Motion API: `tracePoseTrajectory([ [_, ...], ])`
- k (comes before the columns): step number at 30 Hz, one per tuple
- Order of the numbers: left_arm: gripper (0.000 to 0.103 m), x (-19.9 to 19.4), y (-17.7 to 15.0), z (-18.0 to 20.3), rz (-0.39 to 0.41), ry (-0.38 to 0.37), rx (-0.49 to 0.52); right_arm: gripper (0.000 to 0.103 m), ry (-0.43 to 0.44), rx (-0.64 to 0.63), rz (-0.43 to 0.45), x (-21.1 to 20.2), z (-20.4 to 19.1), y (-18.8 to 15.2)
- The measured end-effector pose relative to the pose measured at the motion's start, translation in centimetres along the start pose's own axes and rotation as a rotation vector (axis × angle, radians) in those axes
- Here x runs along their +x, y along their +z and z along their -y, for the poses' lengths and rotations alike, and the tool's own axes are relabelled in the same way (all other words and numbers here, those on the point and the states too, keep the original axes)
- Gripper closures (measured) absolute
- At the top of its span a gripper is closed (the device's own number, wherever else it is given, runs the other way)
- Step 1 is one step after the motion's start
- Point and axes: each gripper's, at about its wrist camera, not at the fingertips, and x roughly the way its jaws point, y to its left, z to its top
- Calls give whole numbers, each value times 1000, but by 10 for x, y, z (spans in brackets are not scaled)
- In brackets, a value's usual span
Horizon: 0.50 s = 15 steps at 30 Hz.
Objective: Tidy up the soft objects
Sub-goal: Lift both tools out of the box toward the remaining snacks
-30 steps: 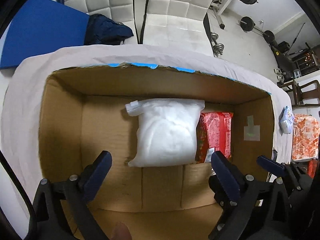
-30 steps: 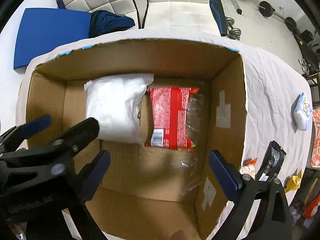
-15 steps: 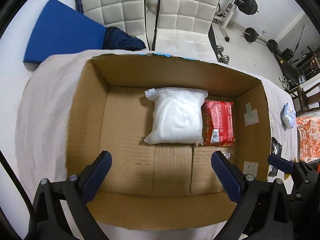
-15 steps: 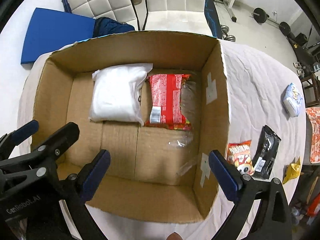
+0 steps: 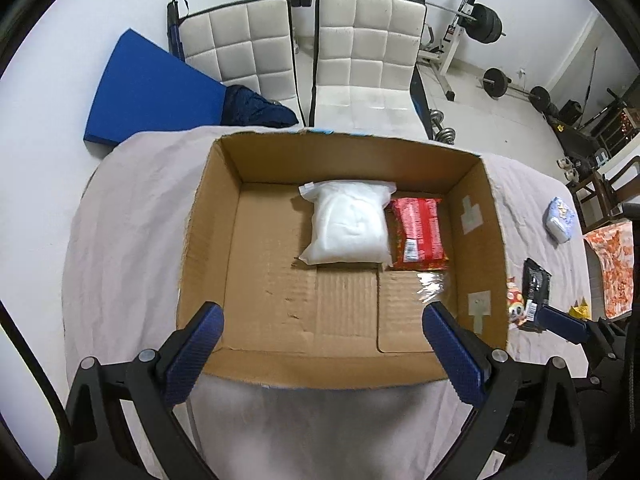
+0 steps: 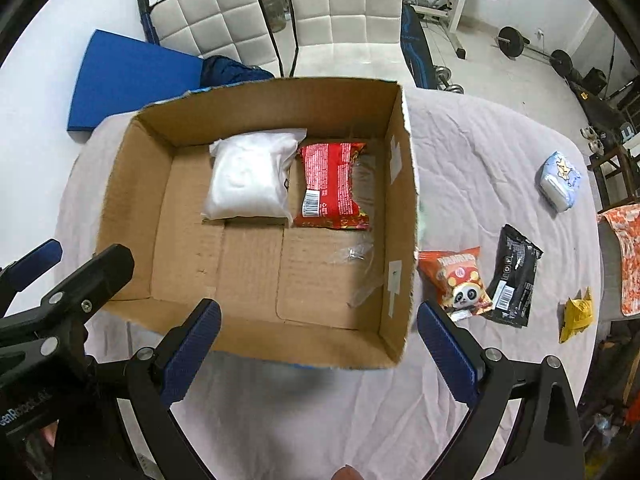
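Cardboard box [image 6: 400, 208] sits open-topped on the sheet-covered table [image 6: 480, 152], holding two packets side by side against its far wall: one white pouch [image 6: 250, 176] and one red packet [image 6: 332, 184], each with its long axis running from near wall to far wall. Only the right wrist view shows the four items right of the box in full: one orange panda snack [image 6: 458, 282] just beside it, one black packet [image 6: 514, 276], one yellow wrapper [image 6: 578, 314], one pale blue pack [image 6: 560, 180]. Left gripper [image 5: 320, 350] and right gripper [image 6: 318, 344] hover near the box's front wall, jaws spread wide, holding nothing.
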Motion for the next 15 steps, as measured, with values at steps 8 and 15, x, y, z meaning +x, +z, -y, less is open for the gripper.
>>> tracePoseTrajectory([
  [8, 1, -29, -3, 25, 25, -3, -6, 3, 61, 10, 35, -36, 31, -7],
  [15, 1, -49, 1, 91, 25, -61, 30, 3, 68, 130, 19, -56, 136, -22],
])
